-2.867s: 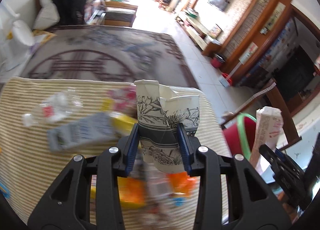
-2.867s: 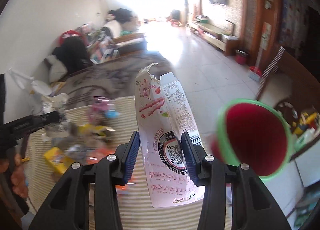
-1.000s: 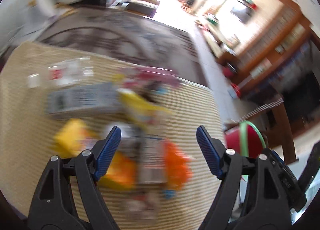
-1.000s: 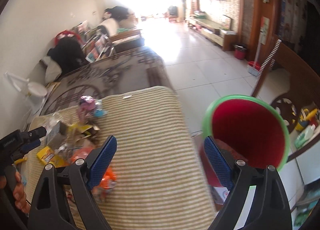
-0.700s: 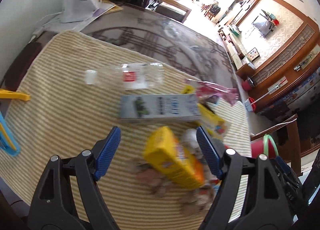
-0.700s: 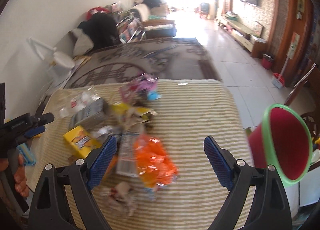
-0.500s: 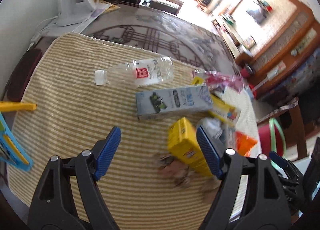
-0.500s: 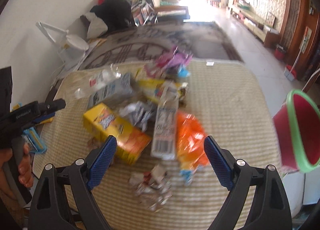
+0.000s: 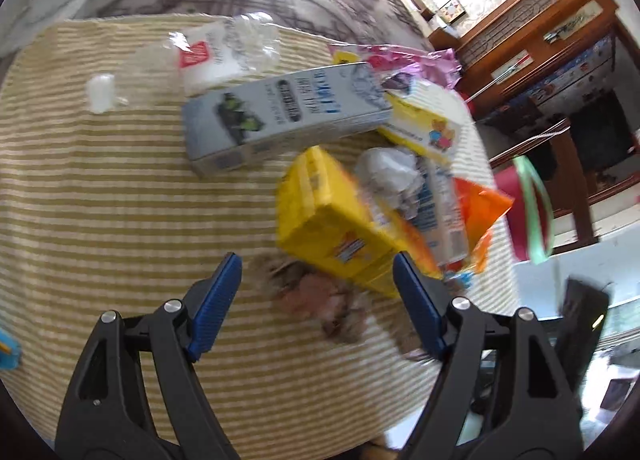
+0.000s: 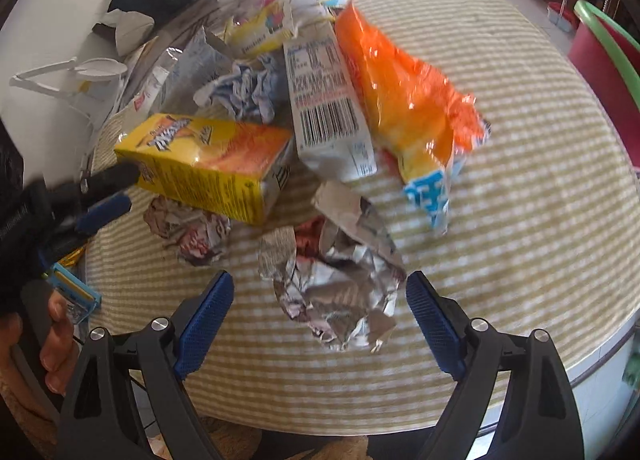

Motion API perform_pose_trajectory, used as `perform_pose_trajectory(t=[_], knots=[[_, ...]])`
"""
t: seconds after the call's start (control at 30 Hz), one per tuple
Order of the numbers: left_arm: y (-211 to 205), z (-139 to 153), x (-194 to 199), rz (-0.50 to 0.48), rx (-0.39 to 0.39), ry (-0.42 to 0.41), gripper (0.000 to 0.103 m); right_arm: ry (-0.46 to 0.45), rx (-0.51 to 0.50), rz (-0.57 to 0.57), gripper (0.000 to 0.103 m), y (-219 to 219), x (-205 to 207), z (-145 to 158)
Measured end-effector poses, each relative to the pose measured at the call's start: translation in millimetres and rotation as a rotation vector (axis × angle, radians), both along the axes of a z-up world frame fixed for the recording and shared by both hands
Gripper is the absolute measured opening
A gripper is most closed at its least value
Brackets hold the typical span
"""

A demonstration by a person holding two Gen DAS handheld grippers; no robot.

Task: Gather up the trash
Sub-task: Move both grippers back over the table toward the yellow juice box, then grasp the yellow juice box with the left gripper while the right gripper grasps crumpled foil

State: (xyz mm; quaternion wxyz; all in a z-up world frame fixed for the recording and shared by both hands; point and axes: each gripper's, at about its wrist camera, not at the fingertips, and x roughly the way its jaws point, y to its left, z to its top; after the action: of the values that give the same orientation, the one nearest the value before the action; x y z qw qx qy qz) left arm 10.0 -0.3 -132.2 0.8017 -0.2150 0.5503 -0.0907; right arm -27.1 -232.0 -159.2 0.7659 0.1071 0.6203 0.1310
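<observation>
Trash lies heaped on our striped mat (image 10: 520,108); nearest the right gripper (image 10: 320,306) sits a crumpled foil-and-paper wad (image 10: 336,280), just ahead of its spread jaws and between them in line, though we cannot tell that either pad touches it; the left gripper (image 9: 318,294) hangs likewise spread and empty over a smaller brownish paper ball (image 9: 316,292) that lies touching the near corner of the yellow box (image 9: 336,216). Behind these are the grey carton (image 9: 280,112), the orange bag (image 10: 400,88), a flattened white carton (image 10: 328,104) and a clear bottle (image 9: 208,56), all close-packed; the red bin (image 10: 600,56) with its green rim stands off the mat's right side.

We judge both wads very light and soft, so they should crush rather than slip; a pinch across the middle (where the bulk is thickest) ought to hold, while a bite at a loose flap may tear or unfold. The yellow box looks stiffer and would want a grip across its narrow faces.

Against the picture nearly three seconds back, the patterned paper cup and the pink carton we then pinched are gone from both tools; a second ago both tools pointed more across the room, and both have since tipped down toward the heap.
</observation>
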Motion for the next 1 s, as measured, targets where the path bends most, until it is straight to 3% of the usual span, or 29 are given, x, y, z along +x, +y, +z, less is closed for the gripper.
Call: perform_pose_trajectory(t=[0.33,0.43,0.67,0.9,1.0], knots=[[-12.8,-9.5,25.8,0.05,-0.068,0.033,0.074,-0.029,-0.04,-0.033,0.085,0.2,-3.8,4.7],[-7.9,-12.4,28.1,0.076,-0.081,0.046,0.054,-0.03,-0.043,-0.031,0.085,-3.8,-2.7,5.3],[3.6,1.8,18.6,0.094,-0.124,0.014,0.042,-0.054,-0.05,0.008,0.085,6.6,4.5,9.7],[6.7,36.5,8.6,0.103,-0.003,-0.107,0.042,-0.05,-0.054,0.009,0.085,9.2,12.2,6.8],[8.6,34.5,10.4,0.107,0.011,-0.099,0.043,-0.045,-0.059,0.03,0.083,11.1,15.8,5.2]])
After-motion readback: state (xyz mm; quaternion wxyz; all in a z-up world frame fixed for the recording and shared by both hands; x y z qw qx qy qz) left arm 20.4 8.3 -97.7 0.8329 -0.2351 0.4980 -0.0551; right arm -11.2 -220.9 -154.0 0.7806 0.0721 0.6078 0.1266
